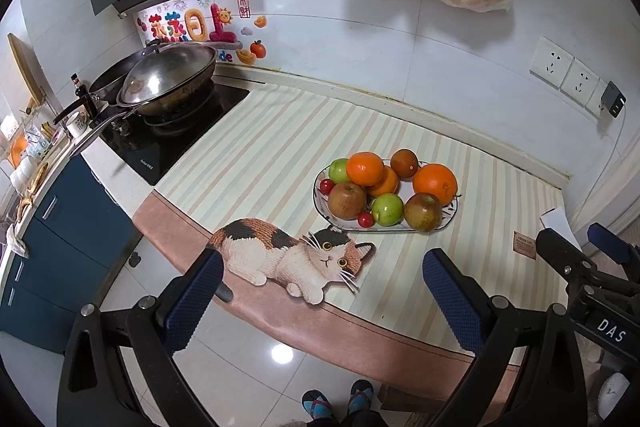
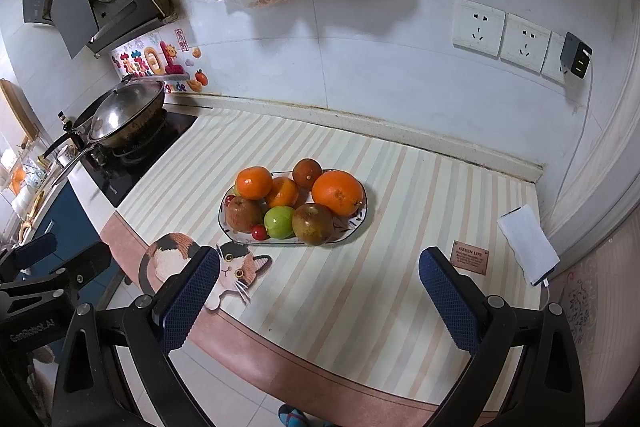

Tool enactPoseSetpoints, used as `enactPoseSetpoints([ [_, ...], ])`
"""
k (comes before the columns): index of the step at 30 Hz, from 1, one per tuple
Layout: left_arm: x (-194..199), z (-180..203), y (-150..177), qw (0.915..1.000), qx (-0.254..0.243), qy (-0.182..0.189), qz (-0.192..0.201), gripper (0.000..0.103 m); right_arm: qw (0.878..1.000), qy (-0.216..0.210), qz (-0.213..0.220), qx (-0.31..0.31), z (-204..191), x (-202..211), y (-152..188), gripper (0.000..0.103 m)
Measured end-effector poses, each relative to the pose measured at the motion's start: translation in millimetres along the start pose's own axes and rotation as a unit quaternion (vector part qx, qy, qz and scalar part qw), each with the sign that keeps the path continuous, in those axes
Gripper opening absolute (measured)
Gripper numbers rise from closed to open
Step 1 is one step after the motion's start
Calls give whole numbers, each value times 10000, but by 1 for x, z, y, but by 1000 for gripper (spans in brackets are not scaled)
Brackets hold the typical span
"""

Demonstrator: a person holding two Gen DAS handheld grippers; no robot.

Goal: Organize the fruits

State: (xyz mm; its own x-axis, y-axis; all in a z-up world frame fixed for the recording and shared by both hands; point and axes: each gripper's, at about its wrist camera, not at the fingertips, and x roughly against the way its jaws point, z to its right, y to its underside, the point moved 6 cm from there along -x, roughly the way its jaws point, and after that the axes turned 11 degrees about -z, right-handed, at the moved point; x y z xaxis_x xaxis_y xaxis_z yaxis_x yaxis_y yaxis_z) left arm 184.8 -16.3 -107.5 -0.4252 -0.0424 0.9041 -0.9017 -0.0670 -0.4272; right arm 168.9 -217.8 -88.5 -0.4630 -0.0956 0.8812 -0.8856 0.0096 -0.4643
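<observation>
I hold both grippers wide open and empty, short of the plate (image 2: 362, 205). The fruit is heaped on it, its long axis crosswise; my right gripper (image 2: 320, 291) faces it squarer than my left gripper (image 1: 324, 287).

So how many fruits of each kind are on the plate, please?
Oranges: 3
Dark orange-brown round fruit: 1
Reddish-brown apples: 2
Green apples: 2
Small red cherry tomatoes: 2
Total on the plate: 10
</observation>
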Motion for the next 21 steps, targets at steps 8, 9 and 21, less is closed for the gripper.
enactPoseSetpoints([
  [8,0,0,0,10000,20,-2,16,102,10000,2,11,-10,-1,-2,4,102],
  [9,0,1,0,10000,4,3,23,102,10000,-1,20,-14,-1,-2,4,102],
  [21,0,5,-4,9999,-102,65,46,102,9999,1,113,-49,-1,8,3,102],
])
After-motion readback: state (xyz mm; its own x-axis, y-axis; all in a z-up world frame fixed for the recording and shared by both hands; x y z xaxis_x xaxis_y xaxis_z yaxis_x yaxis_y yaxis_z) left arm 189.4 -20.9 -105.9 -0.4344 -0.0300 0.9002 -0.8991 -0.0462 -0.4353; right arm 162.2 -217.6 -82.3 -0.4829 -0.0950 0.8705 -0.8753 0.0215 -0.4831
